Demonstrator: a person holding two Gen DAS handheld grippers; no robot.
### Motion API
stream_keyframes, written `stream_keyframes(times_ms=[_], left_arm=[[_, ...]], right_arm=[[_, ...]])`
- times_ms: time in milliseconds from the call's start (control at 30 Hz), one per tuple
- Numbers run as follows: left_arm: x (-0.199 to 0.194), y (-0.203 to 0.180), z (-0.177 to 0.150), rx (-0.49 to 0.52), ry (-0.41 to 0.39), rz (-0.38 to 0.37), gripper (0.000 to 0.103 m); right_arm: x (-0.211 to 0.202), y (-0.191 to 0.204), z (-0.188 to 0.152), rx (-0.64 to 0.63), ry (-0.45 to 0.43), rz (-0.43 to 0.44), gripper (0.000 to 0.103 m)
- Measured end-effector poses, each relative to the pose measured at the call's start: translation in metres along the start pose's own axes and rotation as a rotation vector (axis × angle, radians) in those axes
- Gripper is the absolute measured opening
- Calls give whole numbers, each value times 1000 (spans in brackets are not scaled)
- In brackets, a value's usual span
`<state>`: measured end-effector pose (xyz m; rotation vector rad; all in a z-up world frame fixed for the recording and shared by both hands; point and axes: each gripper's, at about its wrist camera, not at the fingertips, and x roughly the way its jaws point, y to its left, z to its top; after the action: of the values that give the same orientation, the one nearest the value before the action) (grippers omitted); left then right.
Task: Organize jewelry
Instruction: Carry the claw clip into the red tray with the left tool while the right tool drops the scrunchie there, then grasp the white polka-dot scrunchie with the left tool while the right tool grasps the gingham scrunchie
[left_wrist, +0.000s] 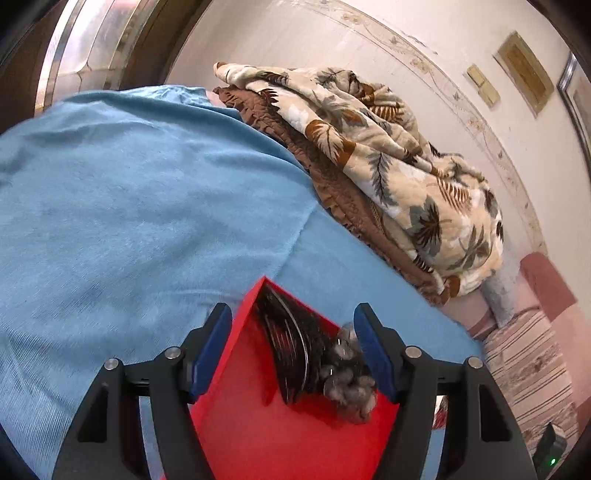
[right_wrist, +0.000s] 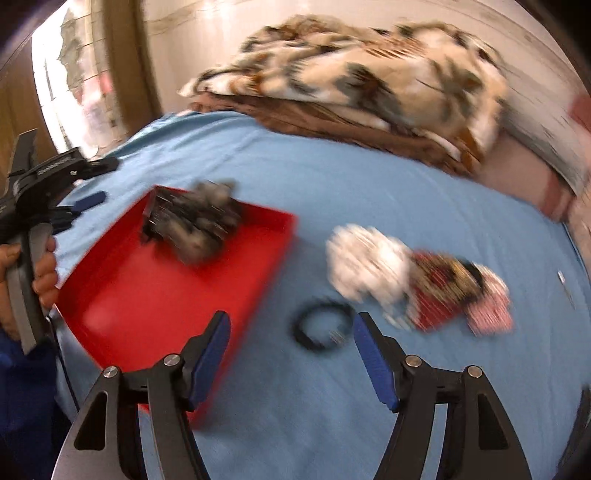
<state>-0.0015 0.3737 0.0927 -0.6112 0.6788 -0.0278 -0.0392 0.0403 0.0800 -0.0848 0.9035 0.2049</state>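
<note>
Red shallow plastic tray (right_wrist: 155, 295) on the blue bedsheet (right_wrist: 369, 192) already holds a dark tasselled jewelry bundle (right_wrist: 195, 225), so both the left gripper (left_wrist: 291, 350) and right gripper (right_wrist: 291, 350) stand empty with jaws apart, the right facing the black bangle ring (right_wrist: 321, 328) and white-and-red jewelry pile (right_wrist: 413, 277), apparently unsorted.

Bright red tray (right_wrist: 155, 295) on a plain sky-blue sheet (right_wrist: 369, 192), holding dark grey-and-black bangles (right_wrist: 192, 221). Cream blanket (left_wrist: 388, 158) printed with brown and grey-green leaves, over a brown quilt (left_wrist: 332, 184). Beside the tray, a black ring (right_wrist: 319, 328), a white bundle (right_wrist: 365, 262) and, blurred, perhaps red-and-gold bangles (right_wrist: 443, 291).
</note>
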Motion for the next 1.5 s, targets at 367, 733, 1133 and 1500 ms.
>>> stream_keyframes(times_ms=[367,733,1133,1500], left_arm=[[-52,-58,-40,124,45,24,68],[-38,-171,-97,424,153,8,68],[43,-229,-126,455,315,-6,68],[129,-234,-120,440,369,75,68]], right_arm=[[-44,-117,-64,332,1,-168,93],[-64,-153,-98,375,-73,-178,93],[-32,-196,-68,391,-93,-119,83],[44,-227,-23,465,-62,-3,69]])
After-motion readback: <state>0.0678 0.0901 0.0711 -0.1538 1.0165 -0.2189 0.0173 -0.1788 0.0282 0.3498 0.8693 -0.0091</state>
